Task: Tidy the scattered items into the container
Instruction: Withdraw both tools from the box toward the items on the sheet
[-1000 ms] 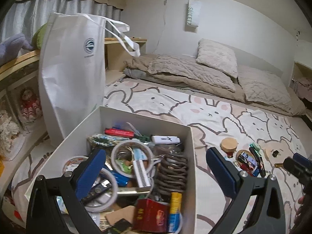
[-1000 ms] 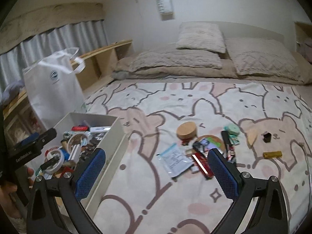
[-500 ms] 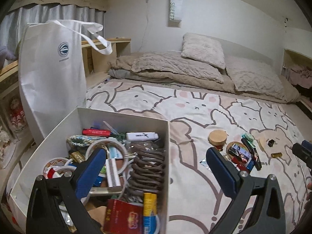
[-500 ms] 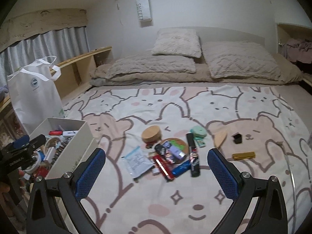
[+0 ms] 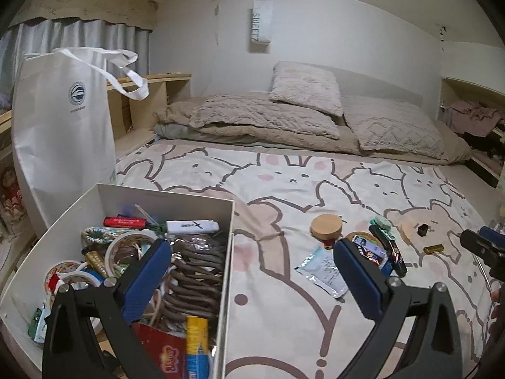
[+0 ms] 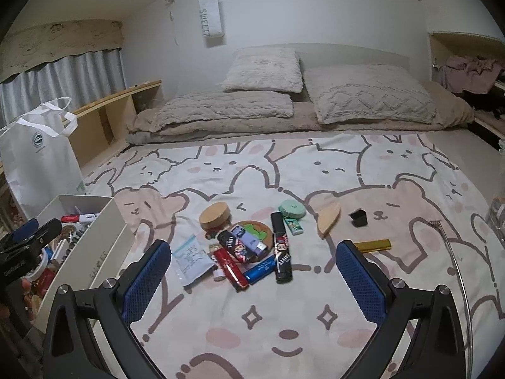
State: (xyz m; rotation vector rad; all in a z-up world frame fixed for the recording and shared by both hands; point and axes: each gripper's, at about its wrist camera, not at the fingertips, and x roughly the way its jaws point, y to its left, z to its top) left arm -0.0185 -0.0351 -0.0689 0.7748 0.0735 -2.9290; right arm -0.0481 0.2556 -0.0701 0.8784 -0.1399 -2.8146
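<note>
A white box full of small things sits on the bed at the left. Scattered items lie on the cartoon blanket: a round wooden lid, a clear packet, a red lighter, a blue lighter, a black tube, a green tape case, a gold bar and a black clip. My left gripper is open, straddling the box's right wall. My right gripper is open, just short of the pile, holding nothing.
A white tote bag stands behind the box at the left. Pillows and a folded beige blanket lie at the head of the bed. A wooden shelf runs along the left. A thin metal rod lies at the right.
Both grippers have swung rightward: the box slid left in both views and the scattered pile now sits centred ahead of the right gripper. Both stayed open.
</note>
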